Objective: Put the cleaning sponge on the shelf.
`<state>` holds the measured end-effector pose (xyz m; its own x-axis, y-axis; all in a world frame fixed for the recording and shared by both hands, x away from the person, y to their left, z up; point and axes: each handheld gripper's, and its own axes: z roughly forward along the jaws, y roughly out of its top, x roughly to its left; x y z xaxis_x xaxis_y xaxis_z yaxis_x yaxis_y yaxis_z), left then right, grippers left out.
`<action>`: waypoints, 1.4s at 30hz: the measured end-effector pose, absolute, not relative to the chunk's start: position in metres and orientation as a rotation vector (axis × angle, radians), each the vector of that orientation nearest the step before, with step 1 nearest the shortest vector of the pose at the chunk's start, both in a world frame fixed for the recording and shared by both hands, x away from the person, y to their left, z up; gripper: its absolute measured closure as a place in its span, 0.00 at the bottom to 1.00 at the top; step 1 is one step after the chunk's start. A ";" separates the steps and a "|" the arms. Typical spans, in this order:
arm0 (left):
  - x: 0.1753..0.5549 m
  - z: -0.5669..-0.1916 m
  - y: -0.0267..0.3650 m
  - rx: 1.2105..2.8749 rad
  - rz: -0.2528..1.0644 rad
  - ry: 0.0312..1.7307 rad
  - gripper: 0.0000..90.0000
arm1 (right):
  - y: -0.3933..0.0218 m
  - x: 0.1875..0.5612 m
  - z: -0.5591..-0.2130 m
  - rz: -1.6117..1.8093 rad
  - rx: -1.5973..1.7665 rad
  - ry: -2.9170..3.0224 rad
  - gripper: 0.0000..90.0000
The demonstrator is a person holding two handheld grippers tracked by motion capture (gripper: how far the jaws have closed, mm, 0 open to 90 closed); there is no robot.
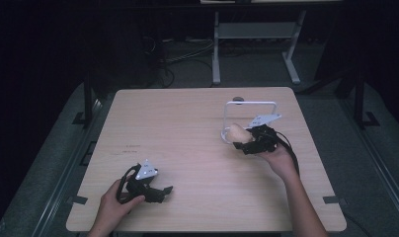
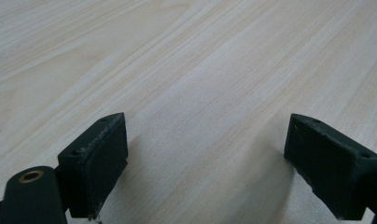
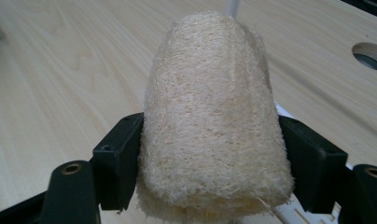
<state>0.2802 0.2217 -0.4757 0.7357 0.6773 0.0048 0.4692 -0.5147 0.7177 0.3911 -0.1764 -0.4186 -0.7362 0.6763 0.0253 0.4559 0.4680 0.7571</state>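
Observation:
A pale, fibrous loofah sponge (image 3: 212,107) stands between the black jaws of my right gripper (image 3: 210,163), which is shut on its sides. In the high view the loofah (image 1: 236,132) sits at the left end of my right gripper (image 1: 244,142), right at the lower left corner of a white wire rack (image 1: 251,103). A bit of white rack wire (image 3: 233,7) shows behind the loofah's top. My left gripper (image 1: 162,192) rests low over the table's near left part, its jaws wide apart over bare wood; the left gripper view shows my left gripper (image 2: 205,168) with nothing between the pads.
The light wooden table (image 1: 187,123) has a round cable hole (image 1: 238,99) near its far edge, just behind the rack. The same hole (image 3: 371,55) shows at the right in the right gripper view. A white desk frame (image 1: 257,39) stands on the floor beyond.

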 end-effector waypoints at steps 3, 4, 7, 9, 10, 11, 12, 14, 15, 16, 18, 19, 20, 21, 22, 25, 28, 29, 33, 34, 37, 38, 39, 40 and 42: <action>0.280 -0.476 0.222 2.210 0.370 0.860 0.14 | -0.179 0.396 -0.421 1.125 0.993 2.434 0.31; 0.280 -0.476 0.222 2.210 0.370 0.860 0.14 | -0.179 0.396 -0.421 1.125 0.993 2.434 0.31; 0.280 -0.476 0.222 2.208 0.369 0.863 0.14 | -0.181 0.403 -0.425 1.111 1.015 2.431 0.31; 0.280 -0.476 0.222 2.208 0.368 0.863 0.14 | -0.182 0.407 -0.429 1.094 1.035 2.430 0.31; 0.280 -0.476 0.222 2.208 0.368 0.864 0.14 | -0.182 0.409 -0.430 1.088 1.037 2.430 0.31; 0.280 -0.476 0.222 2.208 0.368 0.864 0.14 | -0.182 0.409 -0.430 1.088 1.037 2.430 0.31; 0.280 -0.476 0.221 2.205 0.367 0.865 0.14 | -0.181 0.412 -0.433 1.068 1.039 2.436 0.31; 0.280 -0.476 0.221 2.199 0.366 0.869 0.14 | -0.181 0.414 -0.434 1.062 1.039 2.437 0.31; 0.280 -0.476 0.221 2.197 0.366 0.870 0.14 | -0.180 0.416 -0.436 1.056 1.040 2.438 0.31; 0.280 -0.476 0.221 2.196 0.366 0.871 0.14 | -0.180 0.417 -0.437 1.056 1.040 2.437 0.31; 0.280 -0.476 0.221 2.203 0.367 0.867 0.14 | -0.179 0.420 -0.439 1.044 1.045 2.444 0.31; 0.280 -0.476 0.221 2.204 0.369 0.865 0.14 | -0.177 0.421 -0.440 1.028 1.050 2.450 0.31; 0.280 -0.476 0.221 2.204 0.369 0.865 0.14 | -0.177 0.421 -0.440 1.028 1.050 2.450 0.31; 0.280 -0.476 0.221 2.204 0.369 0.864 0.14 | -0.176 0.422 -0.441 1.026 1.046 2.453 0.31; 0.280 -0.476 0.221 2.205 0.370 0.863 0.14 | -0.175 0.424 -0.442 1.016 1.041 2.457 0.31; 0.280 -0.476 0.221 2.206 0.372 0.861 0.14 | -0.174 0.425 -0.443 1.014 1.045 2.461 0.31; 0.280 -0.476 0.221 2.206 0.372 0.862 0.14 | -0.173 0.426 -0.446 1.003 1.055 2.463 0.31; 0.280 -0.476 0.221 2.206 0.372 0.861 0.14 | -0.173 0.427 -0.447 1.001 1.057 2.465 0.31; 0.280 -0.476 0.221 2.206 0.372 0.861 0.14 | -0.174 0.429 -0.449 0.990 1.058 2.465 0.30; 0.280 -0.476 0.221 2.206 0.372 0.861 0.14 | -0.174 0.429 -0.449 0.990 1.065 2.466 0.30; 0.280 -0.476 0.221 2.206 0.372 0.862 0.14 | -0.174 0.429 -0.451 0.993 1.065 2.468 0.30; 0.280 -0.476 0.221 2.206 0.372 0.861 0.14 | -0.174 0.429 -0.451 0.993 1.065 2.468 0.30; 0.280 -0.476 0.221 2.206 0.371 0.861 0.14 | -0.174 0.429 -0.451 0.992 1.064 2.468 0.30; 0.280 -0.476 0.221 2.206 0.371 0.861 0.14 | -0.174 0.429 -0.451 0.992 1.064 2.468 0.30; 0.280 -0.476 0.221 2.205 0.369 0.864 0.14 | -0.173 0.430 -0.451 0.985 1.064 2.472 0.27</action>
<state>0.2801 0.2214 -0.4758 0.7333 0.6799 0.0011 0.4712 -0.5094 0.7200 0.4298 -0.1733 -0.4513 -0.6916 0.7221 0.0156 0.5349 0.4975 0.6829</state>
